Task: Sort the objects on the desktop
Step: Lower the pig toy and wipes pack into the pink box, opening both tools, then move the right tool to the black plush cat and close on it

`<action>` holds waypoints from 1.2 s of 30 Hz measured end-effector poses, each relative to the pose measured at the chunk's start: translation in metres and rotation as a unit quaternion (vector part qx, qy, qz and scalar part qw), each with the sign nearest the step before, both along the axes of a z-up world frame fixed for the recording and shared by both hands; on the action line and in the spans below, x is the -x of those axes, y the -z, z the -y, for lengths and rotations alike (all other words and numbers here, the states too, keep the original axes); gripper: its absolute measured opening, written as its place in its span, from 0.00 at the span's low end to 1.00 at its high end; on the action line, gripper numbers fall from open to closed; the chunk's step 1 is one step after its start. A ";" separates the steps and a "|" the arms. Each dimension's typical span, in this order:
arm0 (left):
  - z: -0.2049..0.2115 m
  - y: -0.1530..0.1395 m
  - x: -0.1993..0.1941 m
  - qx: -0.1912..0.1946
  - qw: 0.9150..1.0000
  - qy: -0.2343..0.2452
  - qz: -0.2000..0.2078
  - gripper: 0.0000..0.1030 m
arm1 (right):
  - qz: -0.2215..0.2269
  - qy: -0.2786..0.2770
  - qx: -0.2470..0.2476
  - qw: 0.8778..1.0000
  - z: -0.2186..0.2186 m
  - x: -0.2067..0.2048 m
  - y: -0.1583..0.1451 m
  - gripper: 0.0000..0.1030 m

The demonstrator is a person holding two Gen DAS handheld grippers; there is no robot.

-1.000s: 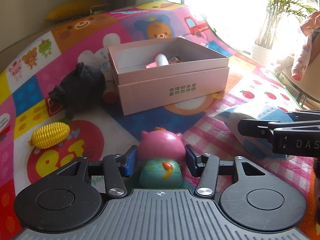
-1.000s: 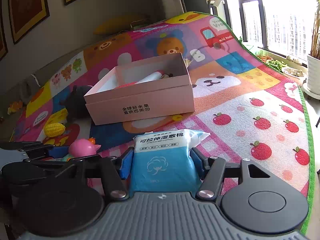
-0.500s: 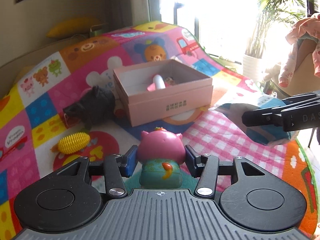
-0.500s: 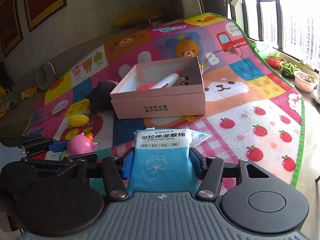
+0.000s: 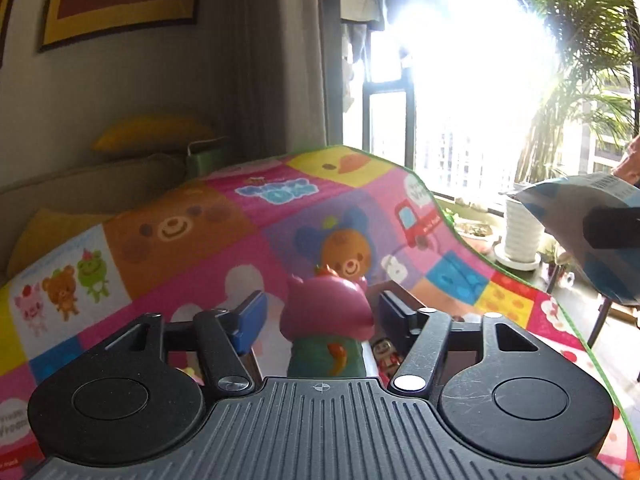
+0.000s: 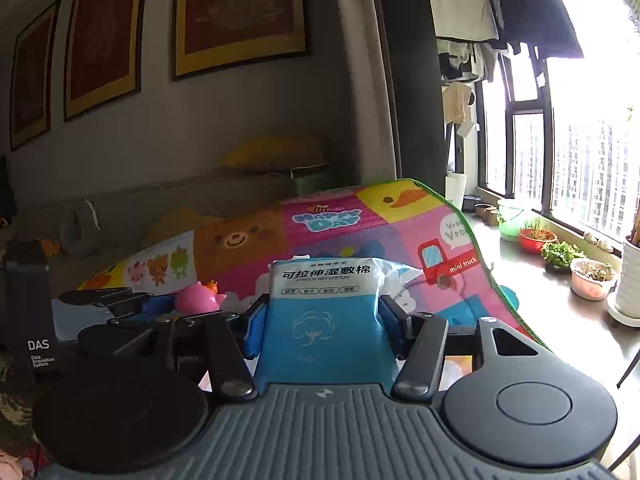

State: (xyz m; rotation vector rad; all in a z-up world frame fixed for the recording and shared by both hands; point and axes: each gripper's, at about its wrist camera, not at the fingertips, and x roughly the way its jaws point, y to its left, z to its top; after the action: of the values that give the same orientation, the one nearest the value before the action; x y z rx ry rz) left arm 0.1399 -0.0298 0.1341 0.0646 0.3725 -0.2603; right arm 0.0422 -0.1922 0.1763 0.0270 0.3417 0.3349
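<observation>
Above the colourful cartoon-print play mat (image 5: 208, 248), the left hand-held gripper (image 5: 320, 316) has just spread its jaws; the pink pig-shaped toy (image 5: 326, 312) sits loose between them, likely dropping boxward; the right hand-held gripper (image 6: 320, 320) clamps the blue cotton-pad packet (image 6: 324, 312).

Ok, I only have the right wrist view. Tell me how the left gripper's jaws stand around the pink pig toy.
Observer: The left gripper has just been opening; both blue pads stand clear of the pink pig toy between them.
Operator: Describe the pig's lower half.
Observer: A green body with an orange mark.
Operator: Now the cotton pack from that side.
Observer: A dark finger of the right gripper lies across the cotton pack.
</observation>
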 end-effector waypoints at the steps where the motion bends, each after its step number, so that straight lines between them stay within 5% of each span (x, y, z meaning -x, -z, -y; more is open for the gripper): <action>1: -0.005 0.001 -0.006 0.009 1.000 -0.004 -0.004 0.87 | -0.005 0.003 0.001 1.000 -0.003 -0.009 0.000 0.55; 13: -0.092 0.069 0.080 -0.003 0.996 -0.067 -0.053 0.97 | -0.112 -0.011 -0.046 0.993 -0.078 -0.122 0.030 0.55; 16: -0.106 0.083 0.100 -0.001 0.995 -0.074 -0.062 0.98 | -0.144 -0.015 -0.044 0.989 -0.107 -0.148 0.048 0.68; 21: -0.124 0.104 0.112 0.018 0.992 -0.081 -0.091 0.99 | -0.149 -0.006 -0.035 0.988 -0.120 -0.146 0.060 0.72; 30: -0.131 0.113 0.114 0.023 0.989 -0.109 -0.099 1.00 | -0.113 -0.052 0.070 0.990 -0.157 -0.104 0.072 0.71; 33: -0.130 0.113 0.119 0.011 0.988 -0.115 -0.099 1.00 | -0.087 -0.103 0.129 0.982 -0.198 -0.086 0.085 0.72; 36: -0.133 0.114 0.125 0.007 0.987 -0.119 -0.105 1.00 | -0.082 -0.150 0.187 0.967 -0.243 -0.081 0.099 0.85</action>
State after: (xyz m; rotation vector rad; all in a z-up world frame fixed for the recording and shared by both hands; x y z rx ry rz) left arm 0.0153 0.1027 0.0206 -0.0209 0.5836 -0.0323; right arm 0.1229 0.0504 0.0769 -0.3732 0.5702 0.5656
